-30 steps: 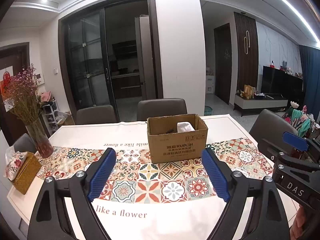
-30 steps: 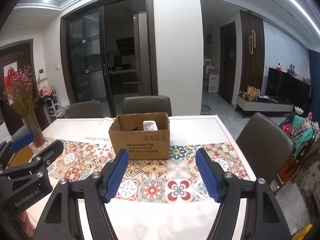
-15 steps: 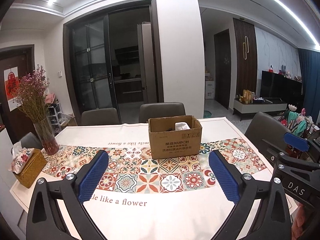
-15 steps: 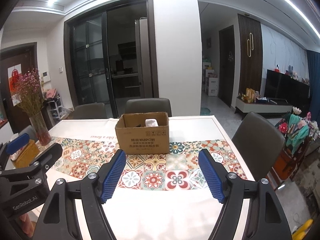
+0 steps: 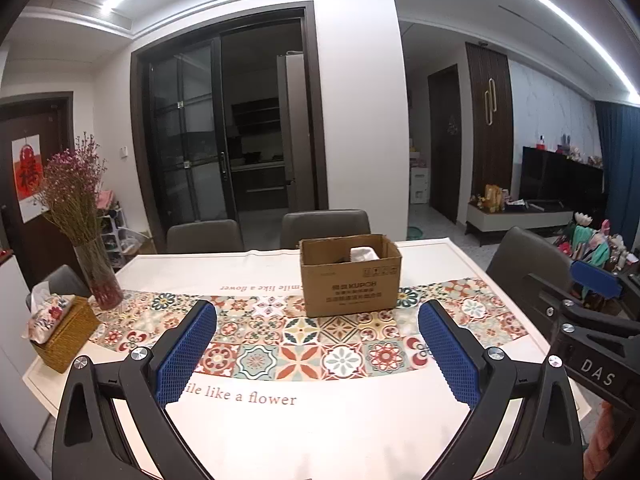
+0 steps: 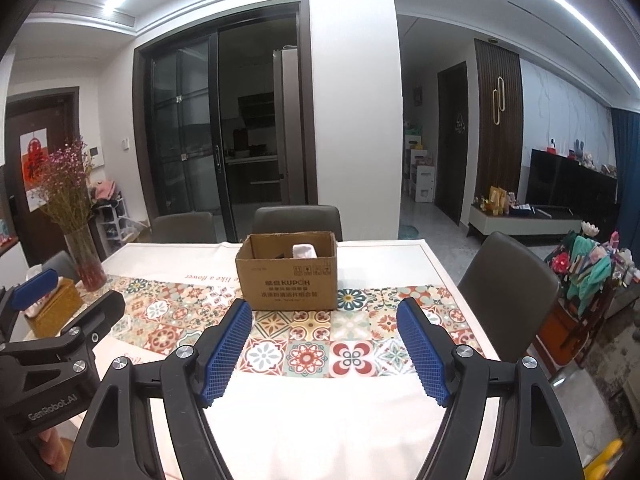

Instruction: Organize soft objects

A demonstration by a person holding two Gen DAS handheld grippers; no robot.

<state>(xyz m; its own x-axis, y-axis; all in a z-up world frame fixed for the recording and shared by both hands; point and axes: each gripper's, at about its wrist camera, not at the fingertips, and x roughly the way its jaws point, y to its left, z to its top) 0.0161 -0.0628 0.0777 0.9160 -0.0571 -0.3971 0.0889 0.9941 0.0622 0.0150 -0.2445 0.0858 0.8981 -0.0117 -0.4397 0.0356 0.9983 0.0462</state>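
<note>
**Both claws empty, box loaded, worktop bare of loose items**

Left claw [image 5: 318, 354]: jaws spread as wide as we see them go, blue pads apart, nothing between them. Right claw [image 6: 324, 346]: jaws also apart, a little narrower, nothing held. Both hang over the near part of the worktop [image 5: 360, 432] and point slightly down toward the cardboard box [image 5: 351, 276].

The box sits upright on the patterned runner [image 5: 256, 330], toward the far side of the worktop, flaps open. Inside we see a white soft item [image 5: 363, 254] standing above the rim, with something dark beside it that we cannot identify. No other soft object lies loose on the cloth in either view. A vase of dried flowers [image 5: 98, 276] and a tissue basket [image 5: 64, 334] stand at the left end, well apart from the box.

Judgement: collecting looks close to done, or done; the step in hand reads as a clear stand-off from the box.

Notes for doing it well:
- Keep both claws level and away from the box walls; light cardboard would slide on the cloth if clipped.
- If the white item needs pressing lower, come from above with one claw and steady the box wall with the other.
- Keep the left claw away from the vase, which looks tall and tippy.
</note>
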